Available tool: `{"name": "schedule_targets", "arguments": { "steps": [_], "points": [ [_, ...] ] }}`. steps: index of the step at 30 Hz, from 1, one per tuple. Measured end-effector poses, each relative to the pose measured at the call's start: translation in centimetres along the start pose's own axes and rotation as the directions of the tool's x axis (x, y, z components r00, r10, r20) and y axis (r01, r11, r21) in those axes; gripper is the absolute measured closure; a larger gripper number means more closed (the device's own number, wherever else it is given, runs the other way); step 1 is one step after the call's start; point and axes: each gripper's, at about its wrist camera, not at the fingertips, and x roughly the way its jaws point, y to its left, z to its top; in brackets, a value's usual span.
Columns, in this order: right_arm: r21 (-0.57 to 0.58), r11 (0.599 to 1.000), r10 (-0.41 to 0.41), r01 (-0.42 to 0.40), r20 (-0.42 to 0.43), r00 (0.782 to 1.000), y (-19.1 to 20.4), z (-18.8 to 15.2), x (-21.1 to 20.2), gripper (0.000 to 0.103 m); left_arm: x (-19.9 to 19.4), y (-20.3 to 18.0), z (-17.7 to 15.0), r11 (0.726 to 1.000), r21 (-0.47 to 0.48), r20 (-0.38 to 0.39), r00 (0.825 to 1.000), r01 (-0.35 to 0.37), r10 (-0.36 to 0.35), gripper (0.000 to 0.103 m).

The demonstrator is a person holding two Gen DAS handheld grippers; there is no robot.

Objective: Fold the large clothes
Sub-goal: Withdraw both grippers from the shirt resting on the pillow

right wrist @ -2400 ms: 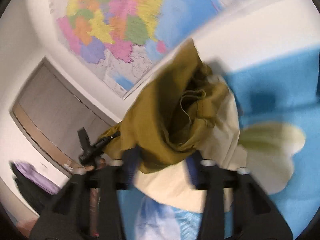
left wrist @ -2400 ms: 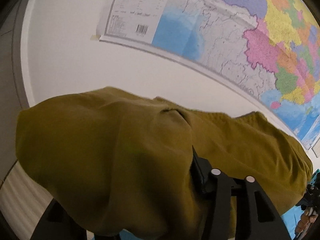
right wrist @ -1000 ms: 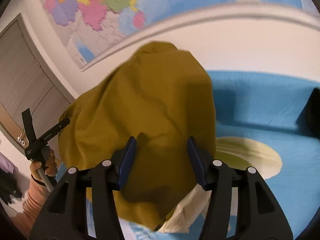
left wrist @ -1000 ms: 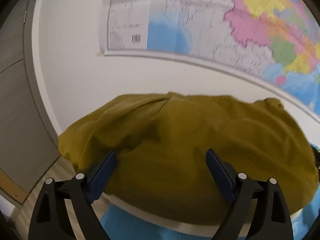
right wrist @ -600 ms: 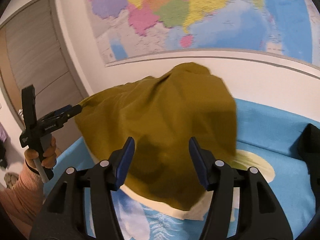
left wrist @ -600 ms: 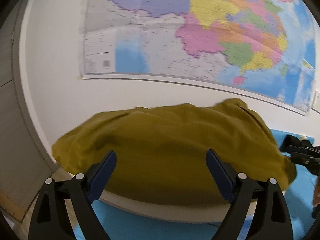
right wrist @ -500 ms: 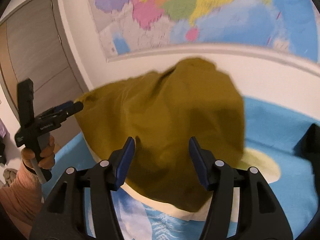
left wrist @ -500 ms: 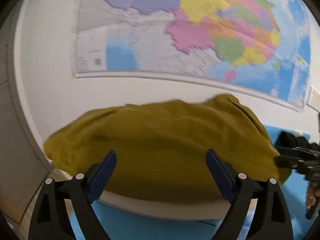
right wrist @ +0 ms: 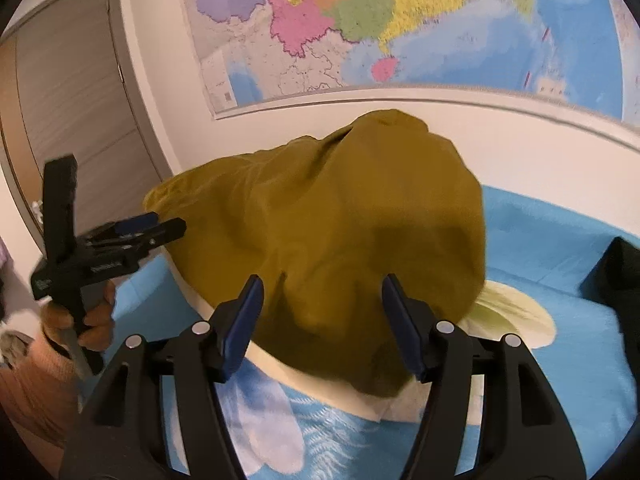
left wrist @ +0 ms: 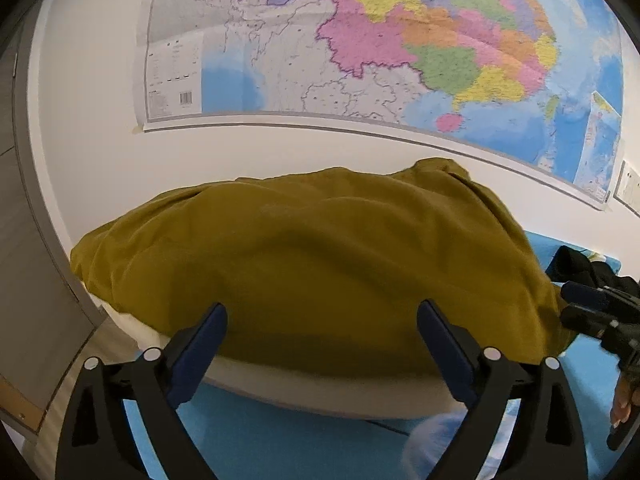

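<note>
A large olive-yellow garment [left wrist: 320,264] lies heaped on the blue bed sheet [left wrist: 280,440], with a cream layer showing under its near edge. My left gripper [left wrist: 322,320] stands open just short of that edge, its pads wide apart and touching nothing. In the right wrist view the same garment [right wrist: 340,232] lies ahead of my right gripper [right wrist: 322,308]. Its jaws are opening; cloth shows between the pads but they do not press on it. The left gripper [right wrist: 160,228] is seen from the side at the garment's left end, and the right gripper [left wrist: 588,312] at its right end.
A wall with a big coloured map [left wrist: 400,60] runs right behind the bed. A grey door [right wrist: 72,120] stands at the left. A dark bundle [right wrist: 616,276] lies on the sheet to the right. A hand in a pink sleeve [right wrist: 80,320] holds the left gripper.
Both grippers have let go of the garment, which dropped and settled on the bed. Both hands have drawn back from it, and the right jaws have widened.
</note>
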Motion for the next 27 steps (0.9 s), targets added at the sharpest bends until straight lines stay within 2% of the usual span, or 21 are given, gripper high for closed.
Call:
{"name": "schedule_targets", "arguments": {
  "steps": [3,5,8,12,16,21,27],
  "points": [
    [-0.023,1.000,-0.020,0.019,-0.039,0.999,0.0,-0.6,0.8,0.041,0.2,-1.3,-0.7,0.999,0.007,-0.016,0.999,0.042,-0.042,0.010],
    [-0.016,1.000,-0.024,0.023,-0.061,0.998,-0.2,-0.9,1.4,0.041,0.7,-2.3,-1.2,1.000,0.020,-0.019,1.000,0.016,-0.015,0.009],
    [-0.017,0.999,-0.032,0.031,-0.050,0.998,0.0,-1.1,1.1,0.039,0.4,-2.5,-1.3,1.000,0.000,-0.019,1.000,-0.002,0.002,0.008],
    [-0.017,0.999,-0.028,0.028,-0.025,0.999,0.5,-1.4,0.0,0.033,-0.7,-2.8,-1.3,0.999,-0.028,-0.012,1.000,0.022,-0.022,0.008],
    [-0.016,1.000,-0.013,0.013,-0.019,1.000,1.0,-1.6,-0.6,0.024,-1.8,-4.0,-1.6,1.000,-0.025,-0.006,1.000,0.003,-0.003,0.007],
    [-0.057,0.998,-0.025,0.025,-0.004,1.000,2.3,-2.0,-1.7,0.020,-3.2,-4.8,-2.8,0.999,-0.053,-0.004,1.000,0.001,-0.001,0.007],
    [-0.060,0.998,-0.034,0.036,0.032,0.999,3.2,-2.5,-3.1,0.007,-4.4,-5.1,-3.6,0.997,-0.077,-0.015,1.000,-0.022,0.021,0.007]
  ]
}}
